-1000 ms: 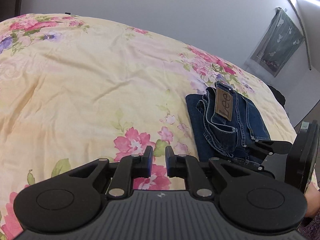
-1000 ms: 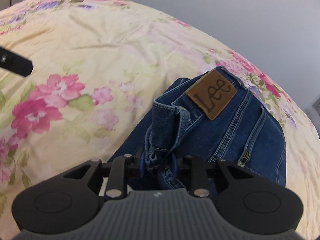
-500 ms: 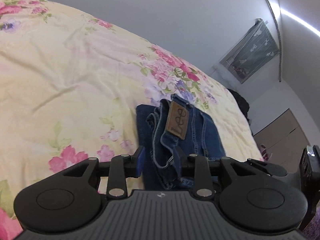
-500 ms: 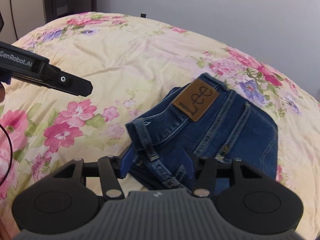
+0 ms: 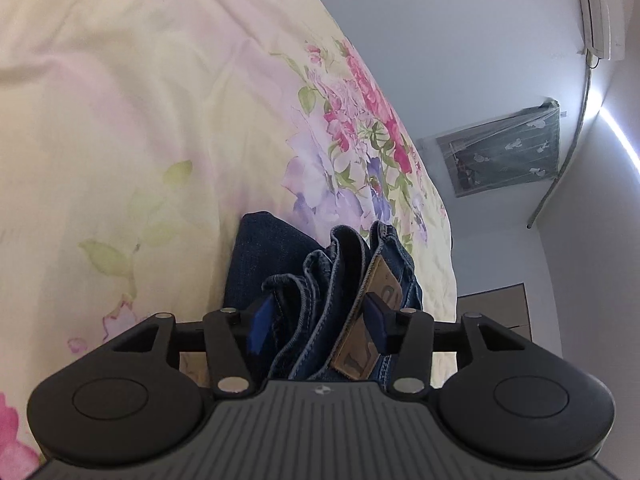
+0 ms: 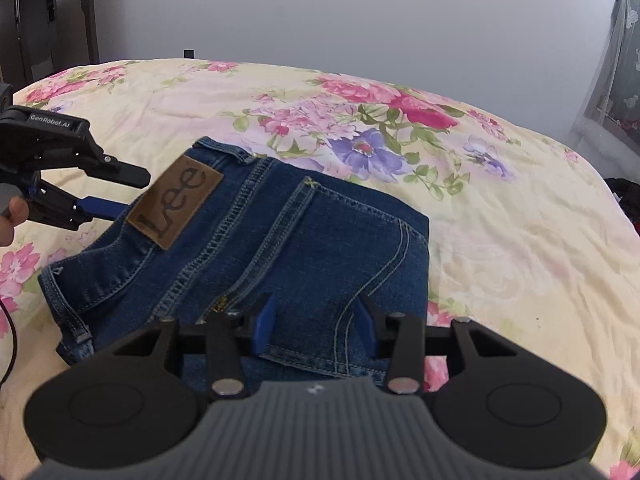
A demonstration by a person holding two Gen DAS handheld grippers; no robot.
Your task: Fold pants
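Note:
Folded blue jeans with a brown Lee patch lie on the floral bedspread. My left gripper is open, its jaws on either side of the bunched waistband and the patch. It also shows in the right wrist view at the waistband's left edge. My right gripper is open and empty, hovering over the back pocket area of the jeans.
The bedspread fills both views. A grey wall rises behind the bed. A covered window and an air conditioner are on the far wall. A dark door stands at the far left.
My right gripper has let go of the waistband and pulled back, open. My left gripper has opened and moved in around the waistband at the patch.

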